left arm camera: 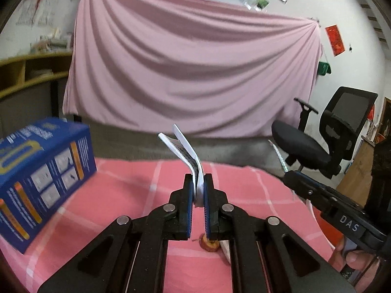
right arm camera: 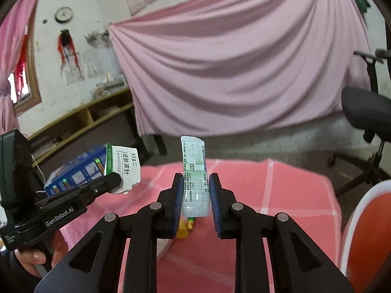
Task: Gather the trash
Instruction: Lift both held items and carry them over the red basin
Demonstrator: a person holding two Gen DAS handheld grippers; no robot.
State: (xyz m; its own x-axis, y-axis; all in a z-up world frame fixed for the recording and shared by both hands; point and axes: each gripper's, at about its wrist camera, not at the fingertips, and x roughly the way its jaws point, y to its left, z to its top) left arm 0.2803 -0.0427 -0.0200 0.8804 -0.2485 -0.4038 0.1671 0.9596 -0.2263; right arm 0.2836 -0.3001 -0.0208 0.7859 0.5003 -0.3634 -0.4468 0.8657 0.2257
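My left gripper (left arm camera: 198,188) is shut on a flattened white carton (left arm camera: 185,151) with green print, held up above the pink checked tablecloth (left arm camera: 122,190); the carton also shows in the right wrist view (right arm camera: 124,171). My right gripper (right arm camera: 196,190) is shut on a pale green printed sachet (right arm camera: 195,171) that stands upright between the pads. The right gripper body shows at the right of the left wrist view (left arm camera: 330,202). A small round orange piece (left arm camera: 210,244) lies on the cloth under the left gripper. A yellow scrap (right arm camera: 185,227) lies under the right gripper.
A blue printed box (left arm camera: 41,171) stands on the table's left side, also in the right wrist view (right arm camera: 78,171). A black office chair (left arm camera: 325,134) stands beyond the table on the right. A pink sheet (left arm camera: 185,73) hangs behind. An orange and white bin rim (right arm camera: 366,232) is at the right.
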